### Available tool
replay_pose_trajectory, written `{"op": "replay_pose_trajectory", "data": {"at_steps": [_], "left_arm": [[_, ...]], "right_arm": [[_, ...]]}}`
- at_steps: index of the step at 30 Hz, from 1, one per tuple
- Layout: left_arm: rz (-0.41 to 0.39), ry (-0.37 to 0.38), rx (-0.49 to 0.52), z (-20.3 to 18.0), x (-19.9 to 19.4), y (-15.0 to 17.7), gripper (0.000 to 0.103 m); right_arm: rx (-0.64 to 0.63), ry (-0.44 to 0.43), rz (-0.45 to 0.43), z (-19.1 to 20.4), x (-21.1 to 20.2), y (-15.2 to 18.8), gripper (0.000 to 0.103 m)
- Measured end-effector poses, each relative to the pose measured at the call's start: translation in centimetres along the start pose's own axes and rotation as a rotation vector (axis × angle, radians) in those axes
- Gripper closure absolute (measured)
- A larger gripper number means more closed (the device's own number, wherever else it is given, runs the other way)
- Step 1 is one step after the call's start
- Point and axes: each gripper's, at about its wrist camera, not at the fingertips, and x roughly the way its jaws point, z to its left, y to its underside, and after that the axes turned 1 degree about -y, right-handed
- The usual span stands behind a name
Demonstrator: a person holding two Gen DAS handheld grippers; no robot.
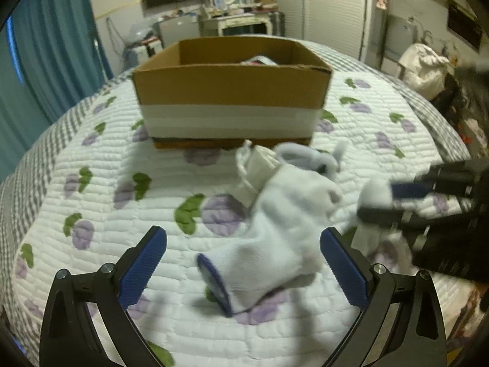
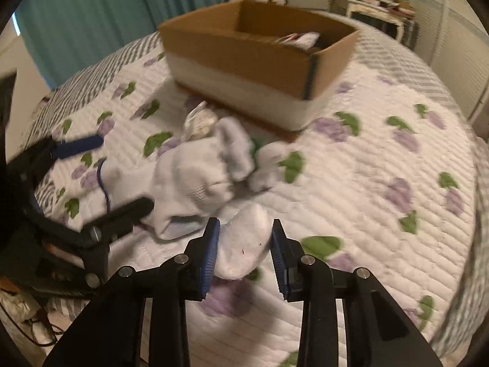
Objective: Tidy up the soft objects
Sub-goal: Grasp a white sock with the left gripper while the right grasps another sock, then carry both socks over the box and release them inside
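Note:
Several white socks lie in a loose pile on the quilted bed. A white sock with a dark blue cuff point(image 1: 269, 244) lies between the fingers of my left gripper point(image 1: 243, 250), which is open and not touching it. My right gripper point(image 2: 243, 241) is shut on a white sock point(image 2: 244, 250) at the near edge of the pile point(image 2: 198, 171). It also shows in the left wrist view point(image 1: 379, 202), at the right. A cardboard box point(image 1: 232, 91) with a white band stands behind the pile and holds some cloth items; it also shows in the right wrist view point(image 2: 259, 58).
The bed quilt point(image 1: 122, 208) is white with purple and green prints. Blue curtains point(image 1: 45, 61) hang at the left. A dresser with a mirror point(image 1: 235, 15) and a wardrobe stand beyond the bed.

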Motion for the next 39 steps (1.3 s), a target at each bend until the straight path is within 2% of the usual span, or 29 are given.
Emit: {"op": "replay_pose_trajectory", "data": {"at_steps": [5, 8, 9, 12, 15, 18, 22, 26, 33, 39], "left_arm": [[0.029, 0.028, 0.021, -1.3, 1.4, -0.1, 0.007], [0.042, 0.036, 0.025, -1.8, 2.2, -0.3, 0.011], [0.049, 0.046, 0.024, -1.9, 2.5, -0.4, 0.017], [0.073, 0.076, 0.016, -2.1, 3.3, -0.4, 0.018], [0.094, 0.107, 0.027, -2.3, 4.0, -0.2, 0.032], [0.107, 0.118, 0.037, -2.5, 4.0, 0.0, 0.037], [0.113, 0.132, 0.044, -2.3, 3.4, 0.1, 0.055], [0.113, 0.150, 0.037, -1.6, 2.1, 0.1, 0.061], [0.034, 0.158, 0.040, -0.6, -2.2, -0.8, 0.061], [-0.081, 0.147, 0.046, 1.1, -7.1, -3.0, 0.061]], "right_arm": [[0.021, 0.043, -0.044, -1.3, -1.8, -0.7, 0.070], [0.022, 0.044, -0.041, -1.5, -1.7, -0.8, 0.070], [0.020, 0.042, -0.037, -1.4, -1.5, -0.7, 0.070], [0.008, 0.043, -0.026, -1.2, -0.9, -0.7, 0.070], [0.017, 0.038, -0.021, -1.4, -0.7, -0.7, 0.070], [0.029, 0.040, -0.029, -1.6, -0.9, -0.7, 0.070], [0.041, 0.056, -0.044, -1.6, -1.6, -0.7, 0.070], [0.046, 0.085, -0.079, -1.1, -3.3, -1.1, 0.070], [0.055, 0.125, -0.195, 0.7, -7.8, -2.5, 0.070], [0.065, 0.175, -0.310, 2.1, -12.2, -3.4, 0.070]]}}
